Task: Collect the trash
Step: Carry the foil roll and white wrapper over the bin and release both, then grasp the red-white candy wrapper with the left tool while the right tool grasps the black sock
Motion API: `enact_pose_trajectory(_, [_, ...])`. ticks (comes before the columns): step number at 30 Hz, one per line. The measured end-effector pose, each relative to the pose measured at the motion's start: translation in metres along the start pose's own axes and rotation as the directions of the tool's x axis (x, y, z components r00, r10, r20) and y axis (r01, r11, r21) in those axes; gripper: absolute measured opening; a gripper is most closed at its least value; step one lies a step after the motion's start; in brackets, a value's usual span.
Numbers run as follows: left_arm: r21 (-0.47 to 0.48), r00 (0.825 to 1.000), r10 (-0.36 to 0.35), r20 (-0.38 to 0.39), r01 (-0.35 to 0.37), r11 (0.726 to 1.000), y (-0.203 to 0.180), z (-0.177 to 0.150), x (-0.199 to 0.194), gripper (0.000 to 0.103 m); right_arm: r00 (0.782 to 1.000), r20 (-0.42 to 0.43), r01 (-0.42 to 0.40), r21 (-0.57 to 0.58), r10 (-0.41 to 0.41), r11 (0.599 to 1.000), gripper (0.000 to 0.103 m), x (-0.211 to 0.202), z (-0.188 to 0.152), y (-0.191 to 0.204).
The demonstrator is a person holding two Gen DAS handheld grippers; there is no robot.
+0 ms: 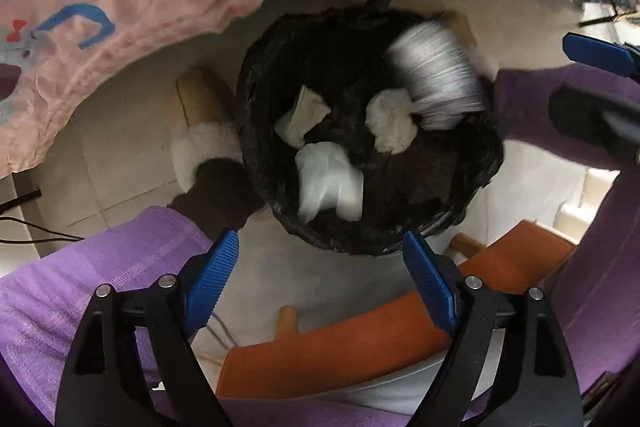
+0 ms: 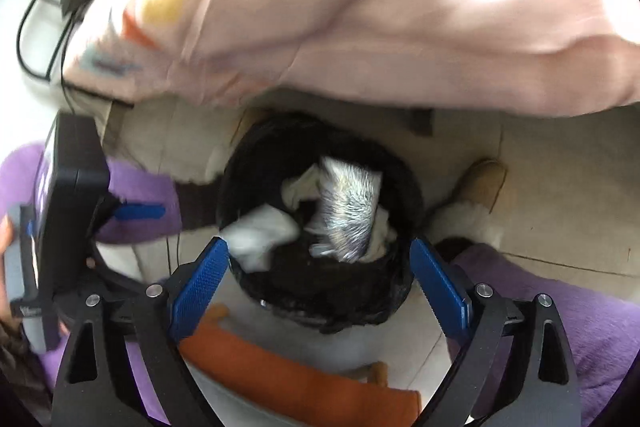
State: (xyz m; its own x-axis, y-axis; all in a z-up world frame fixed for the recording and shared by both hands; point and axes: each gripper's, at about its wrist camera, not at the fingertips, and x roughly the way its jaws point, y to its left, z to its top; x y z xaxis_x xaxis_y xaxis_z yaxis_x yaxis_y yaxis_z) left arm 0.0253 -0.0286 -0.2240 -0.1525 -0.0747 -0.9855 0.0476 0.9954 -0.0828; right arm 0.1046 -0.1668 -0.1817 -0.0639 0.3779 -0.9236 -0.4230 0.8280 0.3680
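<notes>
Hovering over the bin (image 1: pixel 256 131), both grippers, left (image 1: pixel 318 281) and right (image 2: pixel 320 281), stand wide and empty. Tissues (image 1: pixel 390 121) and a silvery wrapper (image 1: pixel 434 75) are already inside; remaining trash is not visible.

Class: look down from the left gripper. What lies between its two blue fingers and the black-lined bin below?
Nothing solid: the left gripper stands open above the bin, with only air and bare floor between. The left wrist view shows this.

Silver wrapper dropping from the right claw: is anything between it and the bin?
Nothing visible. The blurred silver wrapper is already over the bin mouth, above the white trash, and the open right claw holds nothing.
</notes>
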Motion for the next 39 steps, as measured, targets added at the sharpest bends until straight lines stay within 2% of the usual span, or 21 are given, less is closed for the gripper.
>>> enact_pose_trajectory(2, [-0.012, 0.999, 0.001, 0.051, -0.001, 1.0, 0.001, 0.001, -0.01, 0.088, 0.998, 0.07, 0.003, 0.005, -0.004, 1.0, 0.088, -0.014, 0.002, -0.002])
enact_pose_trajectory(5, [-0.023, 0.988, -0.028, 0.155, 0.032, 0.999, 0.0, 0.0, -0.028, 0.09, 0.981, 0.194, 0.013, 0.003, -0.014, 1.0, 0.088, -0.04, 0.004, -0.002])
enact_pose_trajectory(7, [-0.024, 0.975, -0.035, 0.22, 0.041, 0.999, -0.001, -0.001, -0.039, 0.093, 0.96, 0.278, 0.018, 0.012, -0.02, 1.0, 0.088, -0.056, 0.005, -0.005])
enact_pose_trajectory(10, [-0.02, 0.947, -0.041, 0.318, 0.05, 0.999, -0.007, 0.0, -0.057, 0.094, 0.92, 0.392, -0.001, 0.02, -0.006, 1.0, 0.088, -0.082, 0.008, -0.007])
enact_pose_trajectory(13, [-0.015, 0.915, -0.049, 0.401, 0.061, 0.998, -0.008, 0.003, -0.072, 0.096, 0.875, 0.485, -0.013, 0.02, 0.002, 1.0, 0.088, -0.103, 0.012, -0.011])
enact_pose_trajectory(16, [0.02, 0.868, -0.059, 0.492, 0.057, 0.998, -0.015, 0.007, -0.091, 0.096, 0.823, 0.567, 0.015, 0.026, -0.027, 1.0, 0.088, -0.124, 0.019, -0.013])
enact_pose_trajectory(19, [0.052, 0.819, -0.054, 0.571, 0.03, 0.998, -0.02, 0.013, -0.108, 0.097, 0.79, 0.61, 0.041, 0.044, -0.059, 0.998, 0.088, -0.136, 0.03, -0.018])
enact_pose_trajectory(21, [0.061, 0.788, -0.055, 0.614, 0.022, 0.998, -0.02, 0.02, -0.119, 0.097, 0.786, 0.615, 0.039, 0.062, -0.069, 0.997, 0.088, -0.14, 0.043, -0.028])
enact_pose_trajectory(23, [0.087, 0.766, -0.076, 0.638, 0.026, 0.996, -0.021, 0.026, -0.127, 0.097, 0.782, 0.616, 0.051, 0.082, -0.091, 0.995, 0.088, -0.142, 0.057, -0.036])
enact_pose_trajectory(27, [0.114, 0.738, -0.088, 0.668, 0.015, 0.993, -0.023, 0.042, -0.142, 0.097, 0.777, 0.615, 0.078, 0.115, -0.132, 0.99, 0.088, -0.143, 0.085, -0.05])
enact_pose_trajectory(30, [0.117, 0.724, -0.118, 0.679, 0.051, 0.992, -0.019, 0.057, -0.151, 0.097, 0.774, 0.614, 0.079, 0.142, -0.15, 0.987, 0.088, -0.143, 0.101, -0.063])
enact_pose_trajectory(33, [0.106, 0.709, -0.132, 0.692, 0.081, 0.991, -0.015, 0.074, -0.157, 0.097, 0.766, 0.618, 0.114, 0.142, -0.178, 0.983, 0.088, -0.143, 0.123, -0.07])
enact_pose_trajectory(36, [0.115, 0.703, -0.146, 0.697, 0.092, 0.989, -0.014, 0.093, -0.164, 0.097, 0.759, 0.619, 0.149, 0.135, -0.2, 0.98, 0.088, -0.143, 0.145, -0.074])
enact_pose_trajectory(39, [0.134, 0.702, -0.165, 0.693, 0.1, 0.986, -0.012, 0.116, -0.168, 0.097, 0.765, 0.608, 0.163, 0.133, -0.21, 0.978, 0.088, -0.14, 0.168, -0.08])
